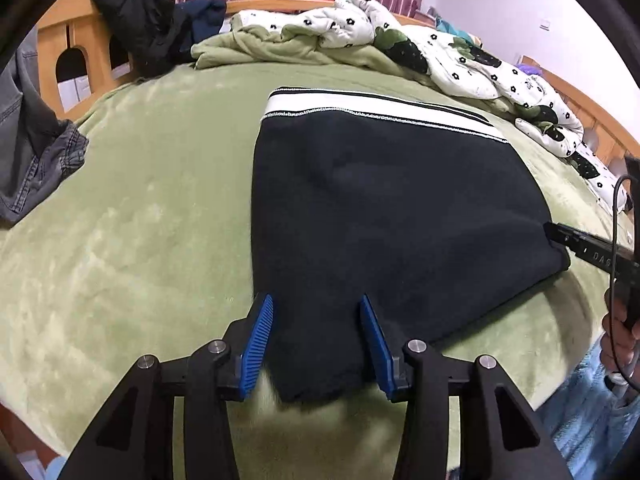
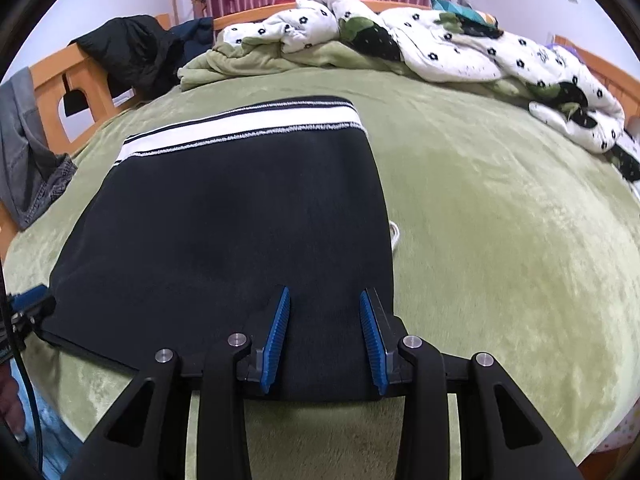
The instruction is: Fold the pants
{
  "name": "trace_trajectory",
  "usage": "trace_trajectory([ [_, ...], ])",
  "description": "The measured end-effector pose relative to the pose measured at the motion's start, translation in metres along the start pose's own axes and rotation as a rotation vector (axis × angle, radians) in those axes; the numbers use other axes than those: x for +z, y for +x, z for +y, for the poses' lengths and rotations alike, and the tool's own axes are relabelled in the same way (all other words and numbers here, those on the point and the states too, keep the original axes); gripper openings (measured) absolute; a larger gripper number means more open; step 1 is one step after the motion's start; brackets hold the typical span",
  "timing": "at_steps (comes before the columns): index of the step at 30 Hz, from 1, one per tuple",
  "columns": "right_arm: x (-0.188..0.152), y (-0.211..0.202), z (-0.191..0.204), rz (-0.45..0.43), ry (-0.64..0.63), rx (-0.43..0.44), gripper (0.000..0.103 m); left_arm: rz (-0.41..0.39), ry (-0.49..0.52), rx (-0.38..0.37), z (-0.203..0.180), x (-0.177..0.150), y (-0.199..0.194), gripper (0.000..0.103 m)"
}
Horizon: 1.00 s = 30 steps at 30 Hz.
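- In the left wrist view, the left gripper (image 1: 317, 340) sits at the bottom centre with its blue pads (image 1: 256, 350) spread wide; the near left corner of the pants (image 1: 384, 208) lies between them, not pinched.
- In the right wrist view, the right gripper (image 2: 324, 340) sits at the bottom centre, fingers also spread, astride the near right corner of the same dark cloth (image 2: 224, 224); nothing is clamped.
- The pants lie flat in the middle of the green bed cover (image 1: 140, 200), already folded into a compact rectangle, the white striped waistband (image 1: 372, 109) at the far edge.
- Judgement: the step in hand is taking hold of the near hem to fold it up toward the waistband. To do it well, both grippers should close on all layers at once, at matching depth, so the corners rise level.
- The lift should stay low and even, or the lower layers may slide and skew.
- Further off, a grey garment (image 1: 36, 148) lies at the left edge and a flowered quilt (image 1: 460, 56) is heaped along the upper right, both well apart from the fold.
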State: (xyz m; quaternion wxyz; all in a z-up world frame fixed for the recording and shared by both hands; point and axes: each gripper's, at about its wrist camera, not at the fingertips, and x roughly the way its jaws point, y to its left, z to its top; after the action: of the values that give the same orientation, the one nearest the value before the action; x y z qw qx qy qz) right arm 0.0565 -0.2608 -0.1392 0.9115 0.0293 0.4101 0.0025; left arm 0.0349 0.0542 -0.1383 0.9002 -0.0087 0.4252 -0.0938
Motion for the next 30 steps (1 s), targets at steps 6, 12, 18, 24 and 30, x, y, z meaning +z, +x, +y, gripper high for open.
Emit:
trace_trajectory([
  [6,0.002,-0.02,-0.001,0.084,0.016,-0.016,0.036,0.042,-0.06,-0.04,0.005,0.019,-0.027,0.043],
  [12,0.032,-0.094,0.011,-0.056,0.019,-0.03,0.043,-0.058,-0.039,-0.029,-0.02,0.045,-0.083,0.049],
  [18,0.037,-0.147,0.024,-0.093,-0.036,-0.095,0.051,-0.149,-0.002,0.029,-0.039,0.056,-0.139,0.063],
  [24,0.022,-0.18,0.023,-0.116,-0.026,-0.117,0.075,-0.179,-0.009,0.043,-0.048,0.052,-0.173,0.07],
  [30,0.009,-0.204,0.02,-0.133,-0.011,-0.089,0.093,-0.183,-0.022,0.049,-0.052,0.042,-0.191,0.075],
])
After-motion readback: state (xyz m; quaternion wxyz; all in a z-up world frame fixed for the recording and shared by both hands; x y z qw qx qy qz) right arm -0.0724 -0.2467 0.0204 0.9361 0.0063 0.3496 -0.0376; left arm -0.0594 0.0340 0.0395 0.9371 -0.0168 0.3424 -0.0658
